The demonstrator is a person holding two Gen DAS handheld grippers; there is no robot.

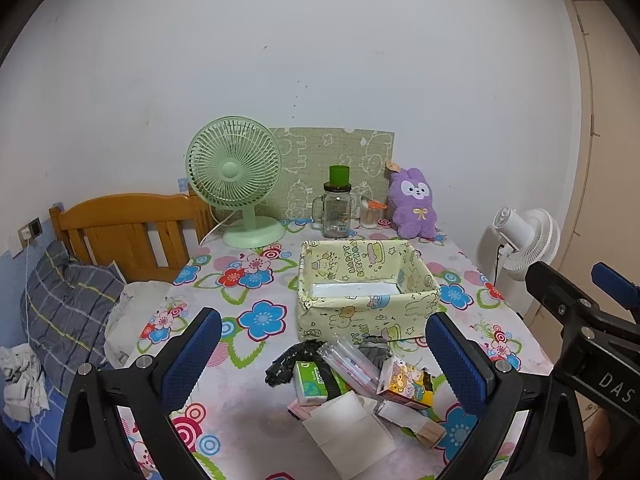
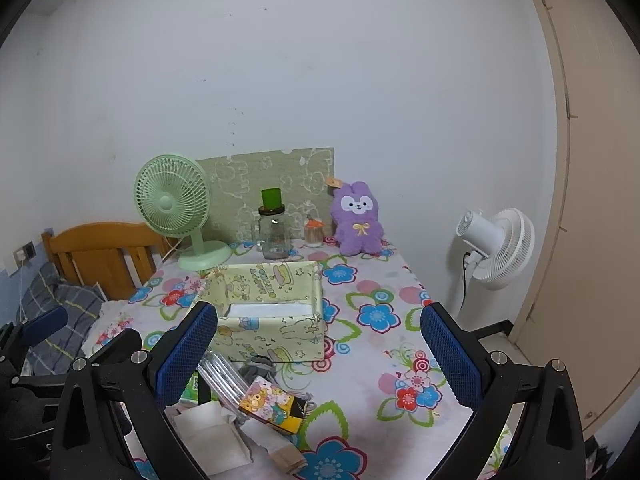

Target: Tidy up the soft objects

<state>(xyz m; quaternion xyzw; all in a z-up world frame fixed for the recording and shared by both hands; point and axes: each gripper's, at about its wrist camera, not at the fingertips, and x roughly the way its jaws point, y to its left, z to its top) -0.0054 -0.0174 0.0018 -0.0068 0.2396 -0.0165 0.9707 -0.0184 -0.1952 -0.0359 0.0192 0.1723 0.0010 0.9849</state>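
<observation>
Left gripper spread wide, empty, above clutter pile just in front of yellow storage box. Right gripper likewise spread, empty, right of same box. Purple plush rabbit upright behind box, against wall.

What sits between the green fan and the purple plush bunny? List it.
In both wrist views, between the green fan and purple plush bunny: a glass jar with a green cup on top, then a small toothpick holder.
</observation>
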